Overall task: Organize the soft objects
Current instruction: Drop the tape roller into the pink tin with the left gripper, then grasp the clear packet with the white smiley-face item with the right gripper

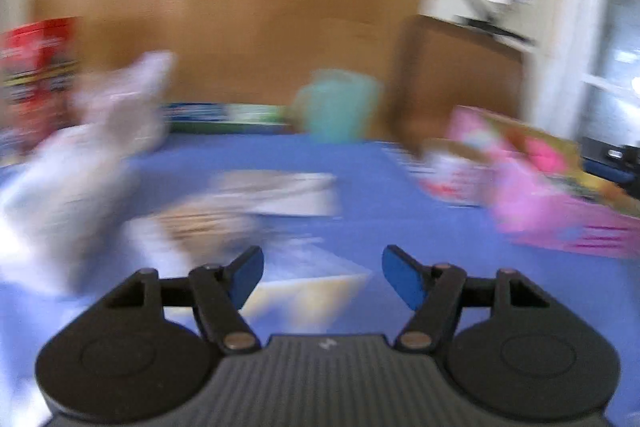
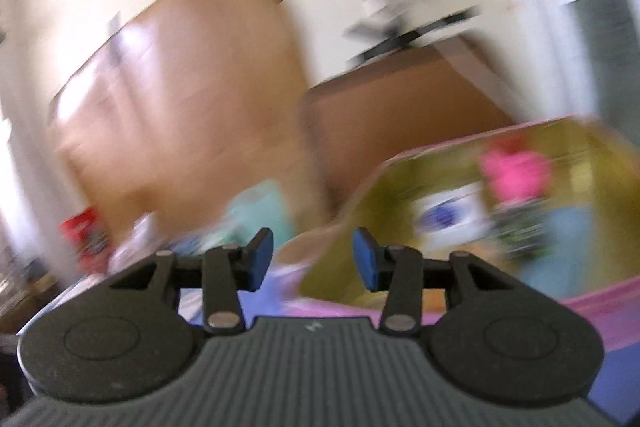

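Blue mat (image 1: pixel 360 187) fills the left wrist view, and everything on it is smeared by motion blur. The left gripper (image 1: pixel 322 277) has its jaws apart with nothing between them. A pale, whitish soft pile (image 1: pixel 80 163) sits ahead and off to its left, apart from the pads. Some flat light-coloured pieces (image 1: pixel 272 193) lie straight ahead on the mat, well past the fingertips.

The right gripper (image 2: pixel 312 259) is parted and empty too, aimed at a pink-edged box (image 2: pixel 460 301) with a yellowish inside. Only this view looks into the box: a bright pink soft thing (image 2: pixel 516 171) lies toward the far side, beyond the pads. From the left wrist view the same box sits far right, and only its outside is readable.

Way too blurry to call which way any soft item points or how its long axis runs.
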A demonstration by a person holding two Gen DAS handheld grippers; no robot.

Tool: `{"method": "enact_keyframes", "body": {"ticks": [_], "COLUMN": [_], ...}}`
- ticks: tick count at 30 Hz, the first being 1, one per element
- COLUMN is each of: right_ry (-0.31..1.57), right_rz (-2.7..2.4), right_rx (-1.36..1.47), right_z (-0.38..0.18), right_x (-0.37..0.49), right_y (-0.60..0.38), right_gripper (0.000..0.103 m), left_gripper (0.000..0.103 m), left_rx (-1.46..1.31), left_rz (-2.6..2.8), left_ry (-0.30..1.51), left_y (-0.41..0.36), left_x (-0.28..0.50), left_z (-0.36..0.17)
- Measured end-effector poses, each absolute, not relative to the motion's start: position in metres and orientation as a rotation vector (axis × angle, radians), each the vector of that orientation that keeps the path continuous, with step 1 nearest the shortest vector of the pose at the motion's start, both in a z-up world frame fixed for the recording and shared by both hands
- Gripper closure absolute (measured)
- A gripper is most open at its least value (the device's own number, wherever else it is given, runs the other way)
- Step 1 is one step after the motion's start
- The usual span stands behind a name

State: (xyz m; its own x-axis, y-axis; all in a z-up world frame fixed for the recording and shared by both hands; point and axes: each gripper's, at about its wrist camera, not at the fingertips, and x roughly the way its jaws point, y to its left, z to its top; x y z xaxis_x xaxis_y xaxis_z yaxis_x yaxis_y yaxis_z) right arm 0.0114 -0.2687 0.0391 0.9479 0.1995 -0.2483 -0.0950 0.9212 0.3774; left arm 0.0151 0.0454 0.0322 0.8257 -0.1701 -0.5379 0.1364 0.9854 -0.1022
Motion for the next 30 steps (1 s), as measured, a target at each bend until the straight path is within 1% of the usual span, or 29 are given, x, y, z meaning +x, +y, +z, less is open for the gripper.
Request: {"method": "enact_keyframes", "body": {"ticks": [3,6,8,11,15,16,17,19,24,26,30], "right_ry": [0.376,0.449,0.485,0.521,0.614,0.632,0.647,0.693,0.721,0.741,0.756], "right_rz": [0.252,0.331,0.360,0.364,0.356,0.355,0.350,0.339,0.371,0.395,0.399], "right_rx": [0.309,0.229,0.177,0.146,0.172,0.167,0.151,0.110,0.111,0.123,0.160], "right_z": [0.032,0.021,0.017,0.018,0.018,0.016,0.014,0.006,-0.001,0.001,0.002], "right_x": [0.040,0.072,0.095,0.138,0.200,0.209,0.218,0.231,0.227,0.223,0.192], "right_y": [-0.219,-0.168,-0.143,-0.118,-0.098,-0.092,-0.085,-0.071,-0.072,-0.078,-0.100], "right_gripper": [0.056,0.056,0.056,0.055,0.053,0.051,0.045,0.037,0.037,0.040,0.041], "left_gripper": [0.036,0.036,0.033,0.032,0.033,0.033,0.033,0.033,0.033,0.033,0.033], "left_rx": [-0.091,-0.167,-0.213,-0.243,-0.260,-0.258,-0.256,-0.254,-0.249,-0.239,-0.201], "left_rz": [-0.029,0.007,-0.017,-0.033,-0.031,-0.031,-0.031,-0.030,-0.025,-0.018,0.000], "left_ry": [0.585,0.610,0.584,0.585,0.577,0.574,0.573,0.574,0.582,0.590,0.600], "left_y": [0.085,0.107,0.114,0.118,0.118,0.118,0.117,0.117,0.117,0.115,0.109], "left_x": [0.021,0.029,0.028,0.028,0.026,0.026,0.025,0.026,0.027,0.028,0.029], "left_z": [0.022,0.007,0.007,0.006,0.006,0.005,0.005,0.003,0.002,0.002,0.002]}}
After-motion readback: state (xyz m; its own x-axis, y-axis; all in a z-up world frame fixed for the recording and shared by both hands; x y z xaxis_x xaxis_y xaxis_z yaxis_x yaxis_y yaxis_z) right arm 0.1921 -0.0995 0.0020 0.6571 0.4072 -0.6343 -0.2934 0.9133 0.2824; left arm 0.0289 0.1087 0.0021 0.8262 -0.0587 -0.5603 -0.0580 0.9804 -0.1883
